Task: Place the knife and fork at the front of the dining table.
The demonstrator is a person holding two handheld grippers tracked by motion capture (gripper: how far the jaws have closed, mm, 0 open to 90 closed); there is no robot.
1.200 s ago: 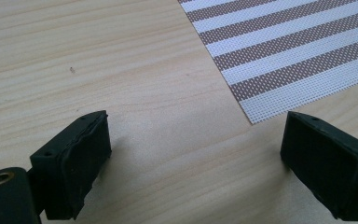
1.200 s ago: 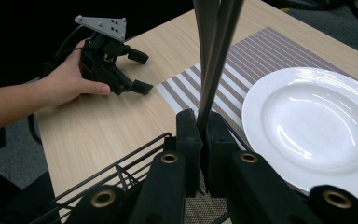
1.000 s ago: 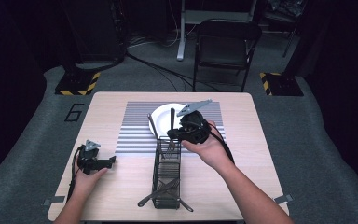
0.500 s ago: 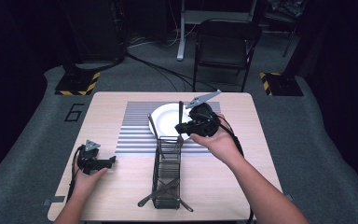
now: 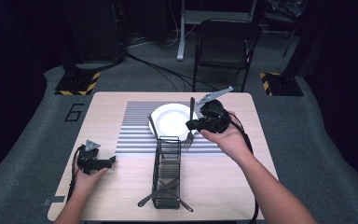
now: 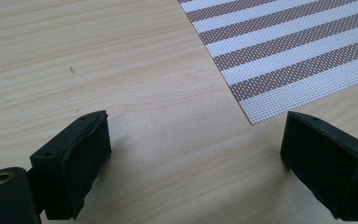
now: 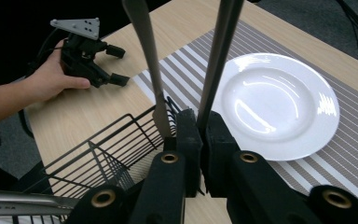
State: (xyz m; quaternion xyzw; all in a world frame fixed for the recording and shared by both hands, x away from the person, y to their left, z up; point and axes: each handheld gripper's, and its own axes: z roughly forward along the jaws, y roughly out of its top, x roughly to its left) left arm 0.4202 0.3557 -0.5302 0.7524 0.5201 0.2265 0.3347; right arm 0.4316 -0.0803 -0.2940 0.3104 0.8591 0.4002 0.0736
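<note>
Right gripper (image 5: 192, 125) pinching a fork (image 5: 190, 122) by the middle of its handle, jaws pressed tight on the thin metal, as seen close up in the right gripper view (image 7: 200, 140) with the fork handle (image 7: 216, 60) rising steeply between the pads. Held upright in the high view, tines down, just off the right front edge of the white plate (image 5: 170, 120), lifted clear of the black wire caddy (image 5: 167, 172) that stands just in front of the plate. Tines hanging beside the caddy's far right corner, not touching it as far as can be told. Still standing in the caddy's far end nearer the plate: a second utensil handle (image 7: 148, 56), leaning up out of the wire. Lying across the caddy's near end, away from the plate: more dark cutlery (image 5: 161, 191), poking out past the wire on both sides. Under the plate, a brown-and-white striped placemat (image 5: 135, 130), its near edge reaching the caddy's far end. Well to the left of the plate and off the mat, resting on the bare wooden tabletop (image 5: 116, 186): left gripper (image 5: 113, 159), held in a hand (image 5: 86, 179), jaws spread wide with nothing between them, the mat's corner (image 6: 279, 60) lying beyond the pads in the left gripper view.
</note>
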